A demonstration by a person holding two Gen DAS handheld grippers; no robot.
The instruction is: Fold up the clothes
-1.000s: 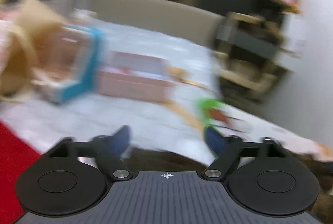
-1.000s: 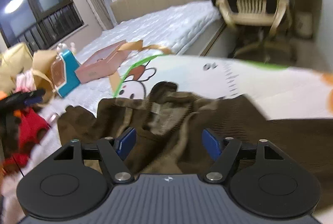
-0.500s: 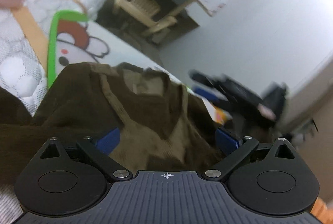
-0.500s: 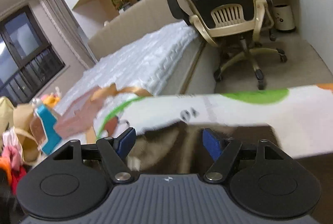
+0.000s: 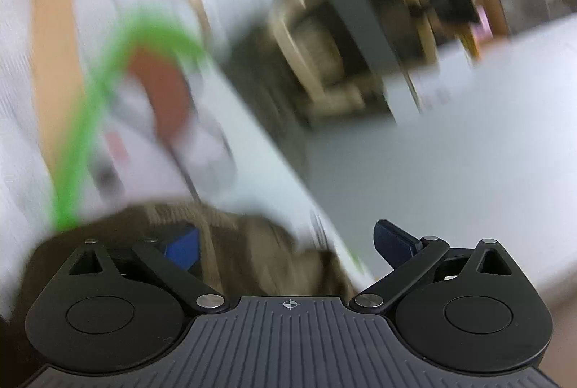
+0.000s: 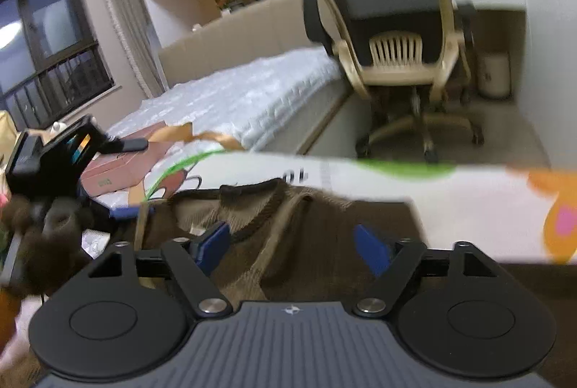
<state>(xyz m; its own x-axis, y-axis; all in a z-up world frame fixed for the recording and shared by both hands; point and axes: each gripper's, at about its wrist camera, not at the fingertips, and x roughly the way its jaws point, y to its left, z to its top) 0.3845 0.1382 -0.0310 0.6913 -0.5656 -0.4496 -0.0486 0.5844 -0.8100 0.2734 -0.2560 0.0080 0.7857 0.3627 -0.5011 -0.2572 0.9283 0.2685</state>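
Observation:
A dark brown sweater (image 6: pixel 324 243) with a tan V-neck front lies on a white cartoon play mat (image 6: pixel 450 193), collar towards the far edge. My right gripper (image 6: pixel 292 242) hovers over the collar area, open, with its blue fingertips (image 6: pixel 371 243) apart and nothing pinched. The left wrist view is motion-blurred. There the sweater (image 5: pixel 252 254) fills only the bottom middle, and my left gripper (image 5: pixel 288 242) is open wide above its edge. The sweater's lower part is hidden behind both gripper bodies.
A beige office chair (image 6: pixel 396 45) stands past the mat's far edge, beside a white quilted mattress (image 6: pixel 234 92). A pink box (image 6: pixel 119 171), a black device (image 6: pixel 47 157) and a fuzzy brown sleeve (image 6: pixel 39 243) sit at the left. The mat's green line (image 5: pixel 90 121) shows.
The left view has swung fast and slid back, so the sweater now shows only at the bottom. The right view has dropped back onto the collar. Both grippers stay open.

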